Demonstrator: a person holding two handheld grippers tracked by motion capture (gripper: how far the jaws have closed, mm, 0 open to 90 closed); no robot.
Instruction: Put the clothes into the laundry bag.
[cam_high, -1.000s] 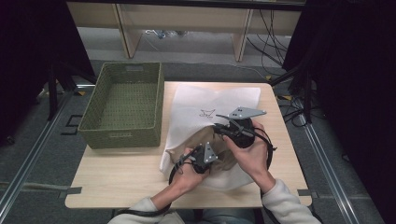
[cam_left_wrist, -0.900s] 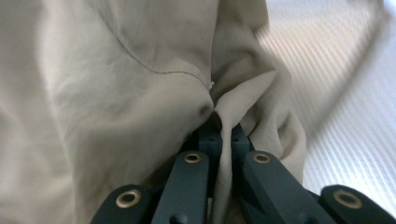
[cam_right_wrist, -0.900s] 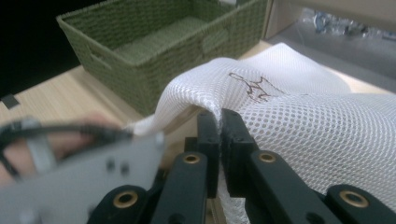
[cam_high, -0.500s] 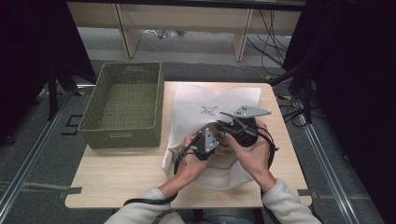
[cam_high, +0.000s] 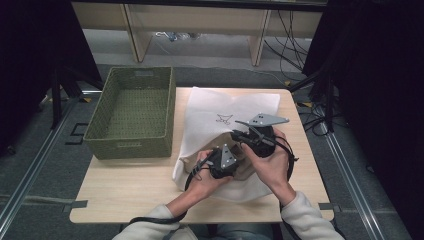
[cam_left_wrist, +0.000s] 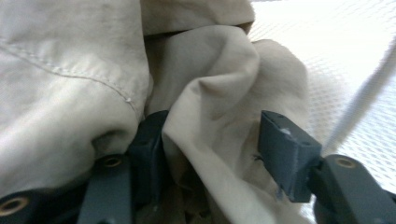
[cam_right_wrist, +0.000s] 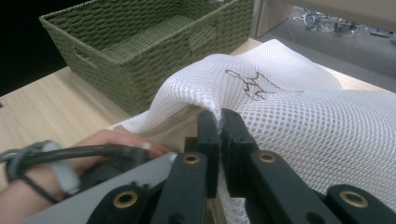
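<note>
Right hand-held gripper (cam_right_wrist: 219, 122) clenched on the white mesh bag's (cam_right_wrist: 299, 116) edge, lifting it; left hand-held gripper (cam_left_wrist: 212, 154), jaws just opened, released around beige garment (cam_left_wrist: 93, 70) inside the bag, on the worktop (cam_high: 125, 190) beside a green basket (cam_high: 132, 112).

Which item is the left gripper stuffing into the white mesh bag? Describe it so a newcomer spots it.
Start at the wooden table, right of the green woven basket. At the white mesh bag's near opening sits a crumpled beige cloth garment: solid, stitched fabric, unlike the perforated mesh.
</note>
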